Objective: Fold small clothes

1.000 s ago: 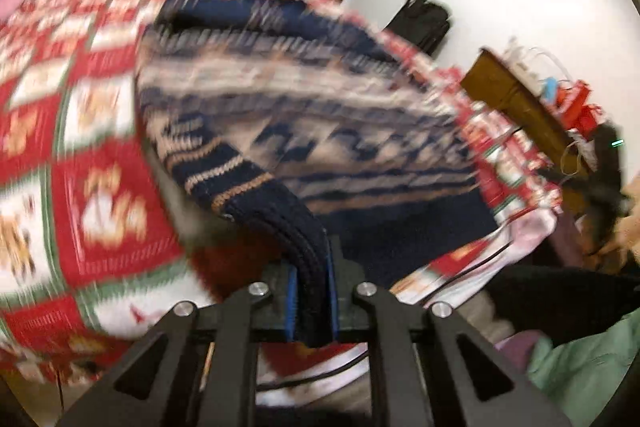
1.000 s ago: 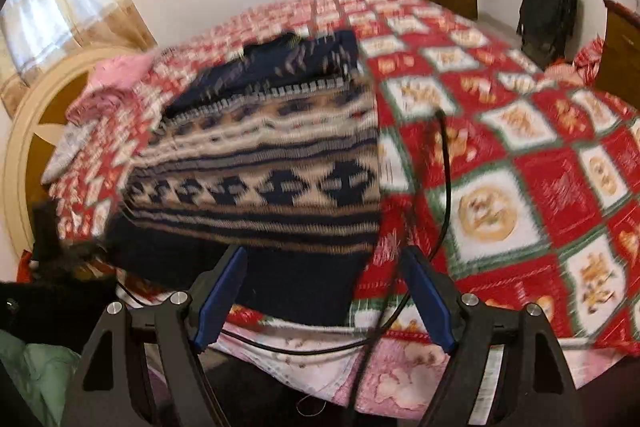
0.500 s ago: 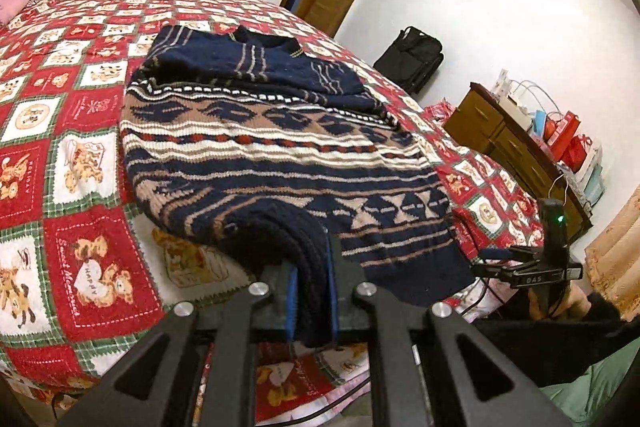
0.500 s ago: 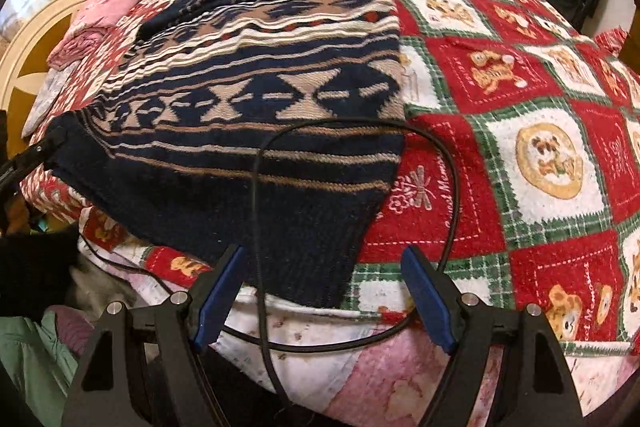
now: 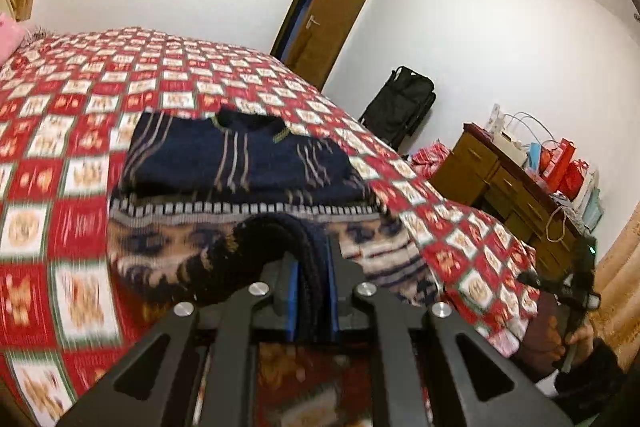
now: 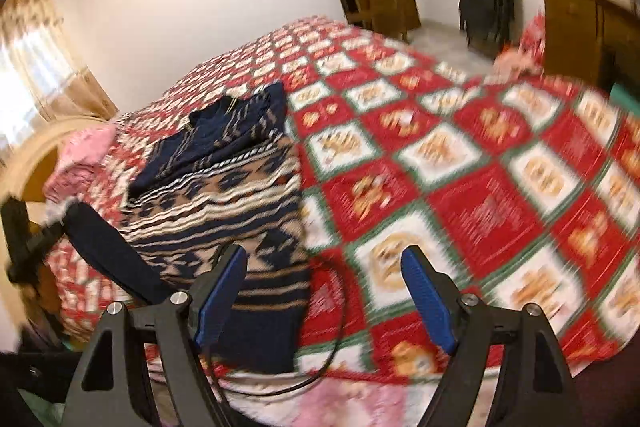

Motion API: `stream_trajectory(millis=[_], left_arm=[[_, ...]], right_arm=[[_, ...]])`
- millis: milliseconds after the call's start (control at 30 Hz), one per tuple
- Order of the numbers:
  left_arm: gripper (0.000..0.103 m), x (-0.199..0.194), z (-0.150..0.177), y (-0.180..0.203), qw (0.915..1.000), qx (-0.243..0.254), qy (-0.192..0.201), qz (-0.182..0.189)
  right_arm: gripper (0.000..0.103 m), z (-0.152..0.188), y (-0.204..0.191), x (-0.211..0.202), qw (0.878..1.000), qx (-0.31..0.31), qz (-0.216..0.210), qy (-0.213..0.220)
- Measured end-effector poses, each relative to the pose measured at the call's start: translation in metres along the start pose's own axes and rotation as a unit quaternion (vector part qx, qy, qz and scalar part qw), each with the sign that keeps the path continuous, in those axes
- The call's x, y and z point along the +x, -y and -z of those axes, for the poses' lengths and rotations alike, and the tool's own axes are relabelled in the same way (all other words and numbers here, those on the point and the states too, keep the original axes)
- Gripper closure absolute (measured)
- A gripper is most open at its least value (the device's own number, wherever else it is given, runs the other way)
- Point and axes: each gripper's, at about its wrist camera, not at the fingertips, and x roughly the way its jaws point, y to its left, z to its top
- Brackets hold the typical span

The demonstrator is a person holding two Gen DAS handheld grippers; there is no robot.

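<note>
The left gripper (image 5: 313, 291) jaws clench the sweater (image 5: 240, 183) hem, the rest lying ahead on the bed (image 6: 480, 207). Right gripper (image 6: 324, 291) jaws gape, empty; one-sided lifting may skew the fold.

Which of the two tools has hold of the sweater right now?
The left tool: its blue pads are clamped shut on a dark knit edge of the sweater. The right tool stands wide open with nothing between its pads.
</note>
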Motion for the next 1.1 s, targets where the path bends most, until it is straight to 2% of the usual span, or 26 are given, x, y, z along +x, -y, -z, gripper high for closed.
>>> stream_trajectory(millis=[133,267,400,533,633,700,733,833,900,933,1033,1100], left_arm=[[0.091,0.024,-0.035,-0.008,0.9998,-0.013,0.002,-0.013],[0.091,0.044,-0.070,-0.026,0.9988,-0.038,0.005,-0.030],[0.091,0.069,-0.095,-0.051,0.9961,-0.058,0.004,-0.067],[0.091,0.104,-0.109,-0.075,0.9910,-0.088,-0.024,-0.098],[0.091,0.136,-0.116,-0.089,0.9859,-0.101,-0.054,-0.122],[0.091,0.152,-0.115,-0.091,0.9840,-0.092,-0.070,-0.135],[0.091,0.160,-0.114,-0.091,0.9832,-0.086,-0.079,-0.141],[0.091,0.174,-0.112,-0.097,0.9796,-0.081,-0.097,-0.157],[0.091,0.178,-0.110,-0.105,0.9773,-0.090,-0.104,-0.162],[0.091,0.181,-0.109,-0.110,0.9760,-0.096,-0.107,-0.163],[0.091,0.186,-0.108,-0.116,0.9729,-0.097,-0.110,-0.179],[0.091,0.183,-0.108,-0.119,0.9728,-0.098,-0.107,-0.180]], right_arm=[[0.023,-0.022,0.011,-0.013,0.998,0.010,0.046,0.035],[0.023,-0.044,0.056,-0.041,0.988,0.072,0.108,0.084],[0.023,-0.056,0.067,-0.053,0.981,0.055,0.155,0.101],[0.023,-0.062,0.046,-0.030,0.988,-0.006,0.139,0.067],[0.023,-0.066,0.008,0.008,0.991,-0.085,0.097,0.027],[0.023,-0.065,-0.016,0.027,0.989,-0.126,0.072,0.008],[0.023,-0.064,-0.034,0.041,0.986,-0.161,0.045,-0.009],[0.023,-0.053,-0.070,0.069,0.974,-0.222,-0.011,-0.046],[0.023,-0.042,-0.098,0.090,0.960,-0.261,-0.054,-0.085],[0.023,-0.031,-0.119,0.102,0.946,-0.297,-0.075,-0.108],[0.023,-0.005,-0.157,0.119,0.914,-0.371,-0.103,-0.126],[0.023,0.020,-0.181,0.130,0.882,-0.433,-0.117,-0.144]])
